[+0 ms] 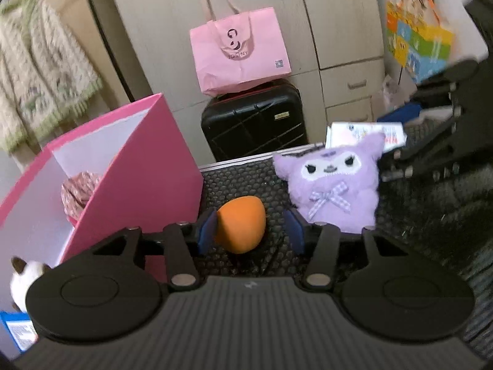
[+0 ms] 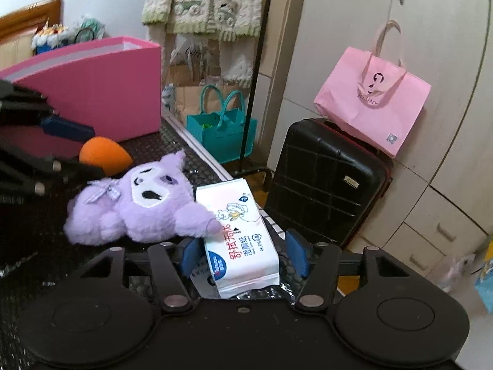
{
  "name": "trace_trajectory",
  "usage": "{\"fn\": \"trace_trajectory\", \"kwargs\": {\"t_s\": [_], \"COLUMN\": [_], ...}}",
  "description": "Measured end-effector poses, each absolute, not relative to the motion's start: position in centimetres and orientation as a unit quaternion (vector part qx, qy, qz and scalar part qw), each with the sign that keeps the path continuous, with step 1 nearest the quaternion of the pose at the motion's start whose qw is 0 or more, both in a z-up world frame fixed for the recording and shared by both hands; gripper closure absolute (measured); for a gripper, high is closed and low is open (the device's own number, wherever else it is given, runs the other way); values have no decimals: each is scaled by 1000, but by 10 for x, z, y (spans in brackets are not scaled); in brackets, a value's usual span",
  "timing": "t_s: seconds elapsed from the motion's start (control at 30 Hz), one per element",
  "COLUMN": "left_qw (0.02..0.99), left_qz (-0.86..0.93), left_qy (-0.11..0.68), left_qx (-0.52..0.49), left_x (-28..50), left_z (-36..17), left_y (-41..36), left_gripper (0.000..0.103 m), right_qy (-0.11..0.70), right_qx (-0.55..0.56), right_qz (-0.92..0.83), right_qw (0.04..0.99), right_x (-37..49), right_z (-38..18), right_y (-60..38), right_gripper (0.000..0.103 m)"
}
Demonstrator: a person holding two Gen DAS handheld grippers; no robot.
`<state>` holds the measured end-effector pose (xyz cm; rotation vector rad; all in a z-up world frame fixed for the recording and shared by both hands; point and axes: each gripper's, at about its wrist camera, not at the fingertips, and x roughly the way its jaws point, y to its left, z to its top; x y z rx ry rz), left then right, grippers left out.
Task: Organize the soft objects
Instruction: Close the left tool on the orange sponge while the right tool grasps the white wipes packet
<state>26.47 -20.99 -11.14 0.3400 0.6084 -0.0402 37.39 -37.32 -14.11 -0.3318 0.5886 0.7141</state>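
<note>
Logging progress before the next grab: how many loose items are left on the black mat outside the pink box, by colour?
Orange: 1, sponge
Purple: 1, plush
White: 1, wipes pack
Total: 3
The left gripper brackets the sponge; the right gripper brackets the wipes pack; both open.

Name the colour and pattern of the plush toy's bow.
Lilac-and-white gingham bow, clearest in the left wrist view.

A dark textured mat (image 1: pixel 240 178) carries pink box (image 1: pixel 148 166), orange sponge (image 1: pixel 240 225), purple plush (image 1: pixel 332 182), wipes pack (image 2: pixel 240 240).
</note>
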Motion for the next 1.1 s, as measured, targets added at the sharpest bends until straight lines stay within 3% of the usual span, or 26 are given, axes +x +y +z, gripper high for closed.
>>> {"fn": "trace_trajectory", "kwargs": {"t_s": [0.03,0.13,0.53,0.67,1.1], "left_qw": [939,939,933,932,947], "left_qz": [-16,-11,1,21,3], "left_qy": [296,290,285,274,252], "left_qx": [177,183,219,235,198], "left_x": [264,262,266,266,246], "left_z": [-114,-115,-120,-123,-102], "left_y": [-212,-213,-220,-221,-213], "left_gripper": [53,53,53,69,71], "right_qy": [283,274,269,276,292], "right_qx": [-153,-151,-102,-101,-47], "right_qz": [344,344,324,317,269], "right_qw": [882,885,901,902,917], "right_x": [374,367,355,350,315], "right_z": [-143,-143,-137,-137,-135], "right_y": [-373,-373,-392,-391,-399], "right_gripper": [49,52,56,57,57]}}
